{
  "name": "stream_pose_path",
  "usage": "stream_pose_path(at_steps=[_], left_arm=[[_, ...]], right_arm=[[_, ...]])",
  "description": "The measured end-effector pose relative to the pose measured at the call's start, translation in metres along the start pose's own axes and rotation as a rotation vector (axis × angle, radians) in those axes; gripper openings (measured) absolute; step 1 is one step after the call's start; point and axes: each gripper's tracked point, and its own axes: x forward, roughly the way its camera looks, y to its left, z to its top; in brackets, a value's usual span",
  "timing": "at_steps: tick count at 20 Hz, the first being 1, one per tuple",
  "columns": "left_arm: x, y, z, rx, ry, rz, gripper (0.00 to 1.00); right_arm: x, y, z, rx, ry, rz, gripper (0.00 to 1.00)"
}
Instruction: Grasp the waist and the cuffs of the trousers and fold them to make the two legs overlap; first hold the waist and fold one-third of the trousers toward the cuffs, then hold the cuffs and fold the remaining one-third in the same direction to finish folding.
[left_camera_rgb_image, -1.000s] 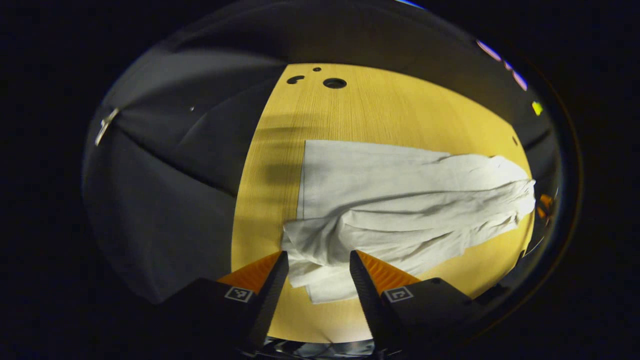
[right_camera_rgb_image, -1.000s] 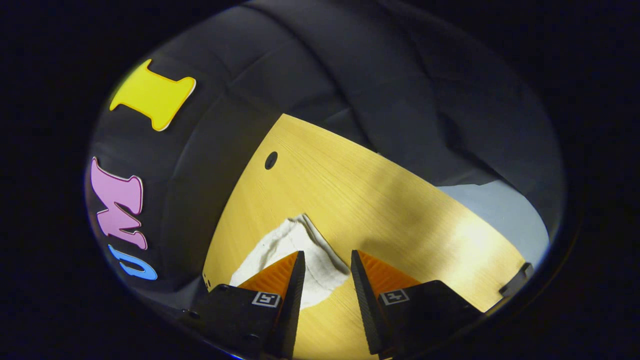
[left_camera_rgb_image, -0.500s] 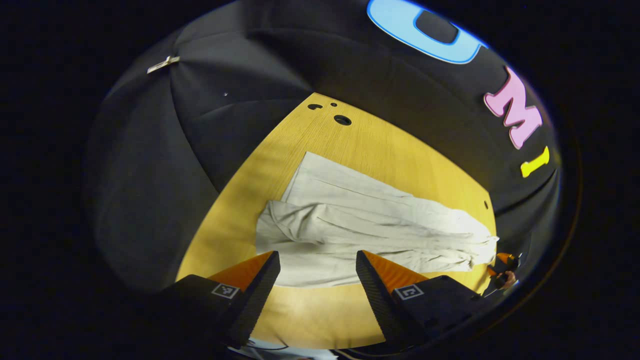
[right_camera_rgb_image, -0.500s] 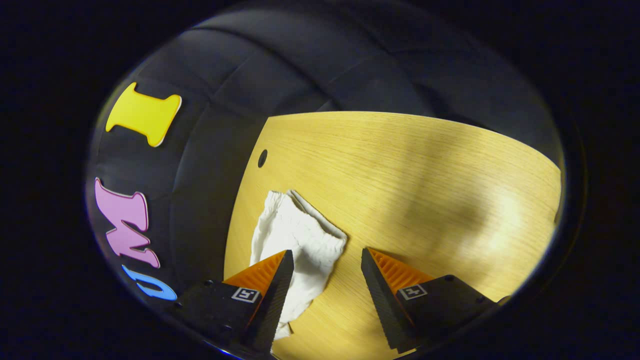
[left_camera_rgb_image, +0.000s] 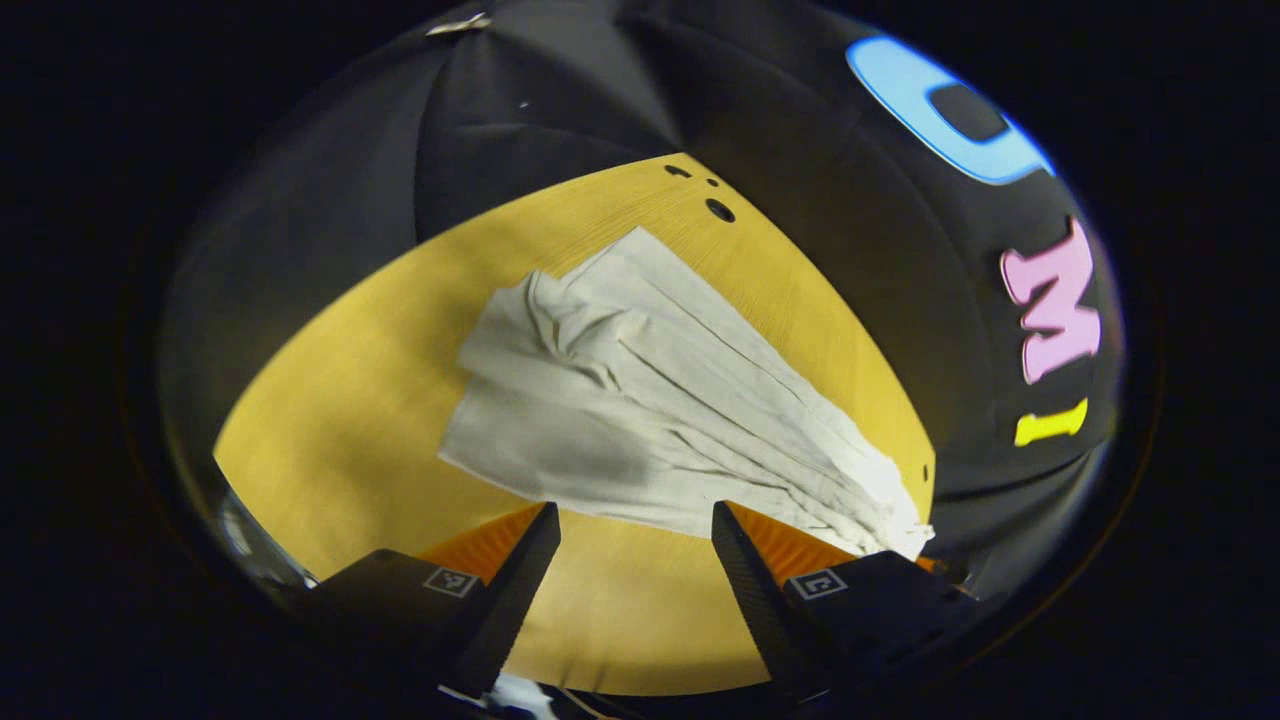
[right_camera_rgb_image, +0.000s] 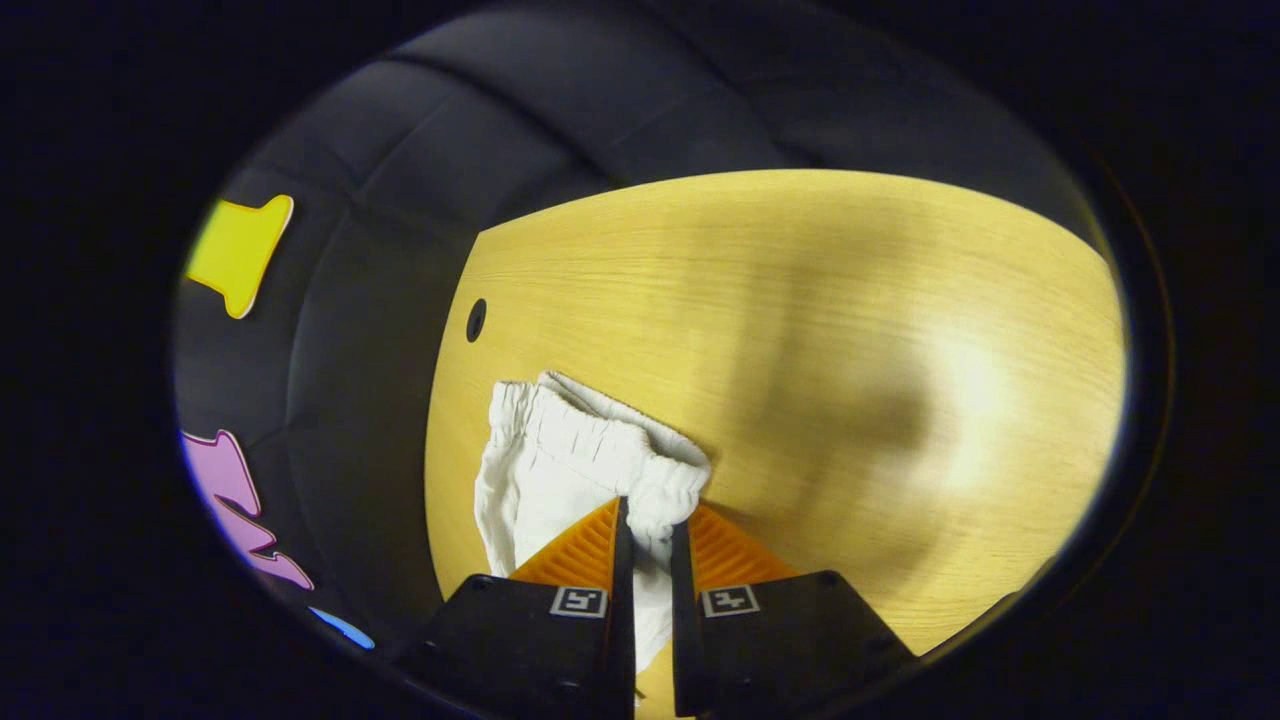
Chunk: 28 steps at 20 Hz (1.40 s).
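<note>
White trousers (left_camera_rgb_image: 660, 400) lie on the yellow wooden table (left_camera_rgb_image: 340, 420) with one leg over the other. In the left gripper view the wrinkled cuff end points up left and the waist end lies at the lower right. My left gripper (left_camera_rgb_image: 635, 525) hovers open over the table's near side, just short of the cloth's long edge, with nothing between its fingers. In the right gripper view the gathered elastic waistband (right_camera_rgb_image: 600, 450) sits bunched in front, and my right gripper (right_camera_rgb_image: 650, 530) is shut on its near corner, cloth pinched between both fingers.
Small round holes (left_camera_rgb_image: 719, 210) mark the tabletop beyond the cuffs, and another hole (right_camera_rgb_image: 476, 320) lies past the waistband. Black cloth walls surround the table. Bare wood (right_camera_rgb_image: 900, 350) stretches to the right of the waistband, crossed by a shadow.
My right gripper went from open beside the waistband to shut on it. My left gripper stayed open and swung round, so the trousers now lie diagonally ahead of it.
</note>
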Motion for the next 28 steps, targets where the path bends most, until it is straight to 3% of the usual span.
stream_pose_path(at_steps=[1,5,6,11,16,20,21,23,25,28], left_arm=[[-0.001,0.000,-0.002,-0.051,-0.009,-0.011,0.96],[0.006,0.010,0.003,-0.267,-0.074,-0.046,0.92],[0.010,0.012,0.006,-0.313,-0.090,-0.052,0.96],[0.023,0.010,0.038,-0.460,-0.178,-0.097,0.93],[0.041,0.006,0.071,-0.530,-0.200,-0.044,0.92],[0.058,-0.003,0.087,-0.451,-0.168,0.067,0.90],[0.061,-0.001,0.088,-0.427,-0.157,0.116,0.84],[0.069,0.013,0.080,-0.420,-0.107,0.228,0.51],[0.072,0.006,0.089,-0.428,-0.160,0.210,0.18],[0.071,0.003,0.087,-0.486,-0.192,0.146,0.08]], right_arm=[[0.002,0.005,-0.003,0.010,0.000,0.014,0.12],[0.003,0.004,-0.003,0.016,-0.002,0.029,0.12],[0.004,0.004,-0.003,0.016,-0.002,0.030,0.13],[0.004,0.004,-0.002,0.016,-0.001,0.037,0.13],[0.004,0.004,-0.001,0.019,-0.001,0.046,0.13],[0.003,0.004,-0.001,0.022,-0.001,0.049,0.13],[0.003,0.005,0.000,0.022,-0.002,0.050,0.13],[0.003,0.005,0.000,0.022,-0.005,0.052,0.13],[0.003,0.005,0.000,0.019,-0.009,0.056,0.13],[0.001,0.006,0.002,0.013,-0.023,0.068,0.12]])
